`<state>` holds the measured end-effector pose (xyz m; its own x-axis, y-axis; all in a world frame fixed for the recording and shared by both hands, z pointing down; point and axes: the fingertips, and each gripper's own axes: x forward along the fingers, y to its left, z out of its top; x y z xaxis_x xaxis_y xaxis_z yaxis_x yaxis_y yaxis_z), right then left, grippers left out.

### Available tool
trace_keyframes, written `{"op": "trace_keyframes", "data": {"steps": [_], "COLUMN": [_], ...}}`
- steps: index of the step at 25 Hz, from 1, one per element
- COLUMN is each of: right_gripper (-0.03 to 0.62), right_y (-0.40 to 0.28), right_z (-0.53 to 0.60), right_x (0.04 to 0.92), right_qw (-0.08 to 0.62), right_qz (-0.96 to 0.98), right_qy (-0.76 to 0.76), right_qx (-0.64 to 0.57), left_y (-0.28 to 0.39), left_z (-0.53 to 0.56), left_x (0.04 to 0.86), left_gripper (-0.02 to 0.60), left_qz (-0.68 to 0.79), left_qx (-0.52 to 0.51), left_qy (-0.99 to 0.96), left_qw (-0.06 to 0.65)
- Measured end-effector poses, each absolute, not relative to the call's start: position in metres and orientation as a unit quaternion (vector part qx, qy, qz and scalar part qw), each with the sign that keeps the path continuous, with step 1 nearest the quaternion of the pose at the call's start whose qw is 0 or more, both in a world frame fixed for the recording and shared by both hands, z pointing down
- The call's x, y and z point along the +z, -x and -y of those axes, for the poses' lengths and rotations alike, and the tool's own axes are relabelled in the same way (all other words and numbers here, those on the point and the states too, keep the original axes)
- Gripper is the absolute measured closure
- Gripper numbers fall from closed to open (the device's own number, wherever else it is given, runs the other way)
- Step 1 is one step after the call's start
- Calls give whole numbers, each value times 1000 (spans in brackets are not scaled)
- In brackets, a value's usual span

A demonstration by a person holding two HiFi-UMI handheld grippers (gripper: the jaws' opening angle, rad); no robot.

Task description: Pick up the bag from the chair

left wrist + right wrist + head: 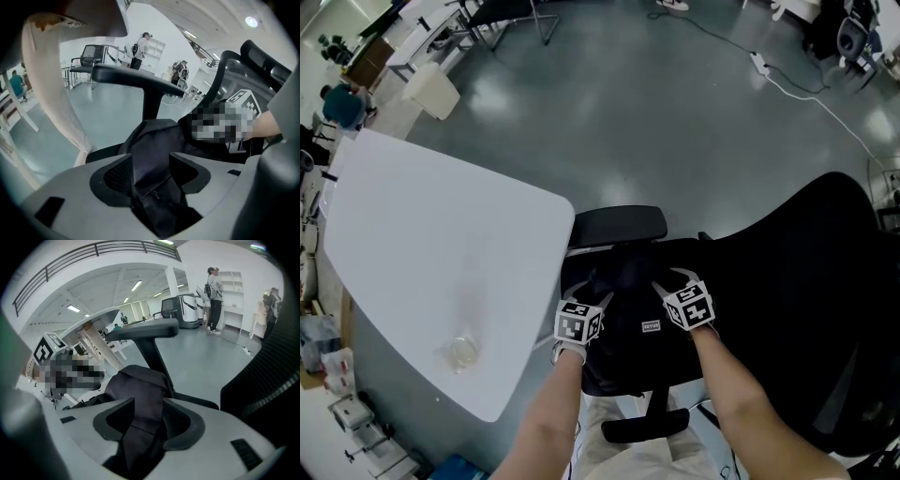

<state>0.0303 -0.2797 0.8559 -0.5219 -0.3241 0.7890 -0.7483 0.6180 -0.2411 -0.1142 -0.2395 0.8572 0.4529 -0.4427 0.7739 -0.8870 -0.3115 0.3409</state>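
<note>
**Bright overhead light, heavy blacks**

I see ceiling strips (pixel 136 285) glowing in the right gripper view, and the grey floor (pixel 628 112) carries soft pale reflections. The white surface (pixel 441 244) runs close to glare; the black bag (pixel 628 309) loses its detail. Both gripper views bend and darken at the edges.

One black bag (pixel 628 314), one black chair (pixel 825 281) beneath it, one white table (pixel 431 225) beside; two grippers counted: left gripper (pixel 150 176), right gripper (pixel 145 420).
</note>
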Motion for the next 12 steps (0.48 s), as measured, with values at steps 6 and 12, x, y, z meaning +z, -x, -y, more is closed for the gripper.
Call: {"op": "trace_keyframes", "data": {"steps": [6,12], "right_gripper": [395,391], "right_y": [-32,-27], "right_z": [281,293], "right_x": [881,893], "right_qw": [370,363], "right_qz": [811,810], "right_qy": [-336,-336], "right_qx": [303,315], "left_y": [118,117], "left_z": [246,256], "left_x": [884,899], "left_gripper": [328,309], "left_qz": [442,434], "left_qx": [296,307], "left_qy": [-747,-745], "left_qw": [398,402]}}
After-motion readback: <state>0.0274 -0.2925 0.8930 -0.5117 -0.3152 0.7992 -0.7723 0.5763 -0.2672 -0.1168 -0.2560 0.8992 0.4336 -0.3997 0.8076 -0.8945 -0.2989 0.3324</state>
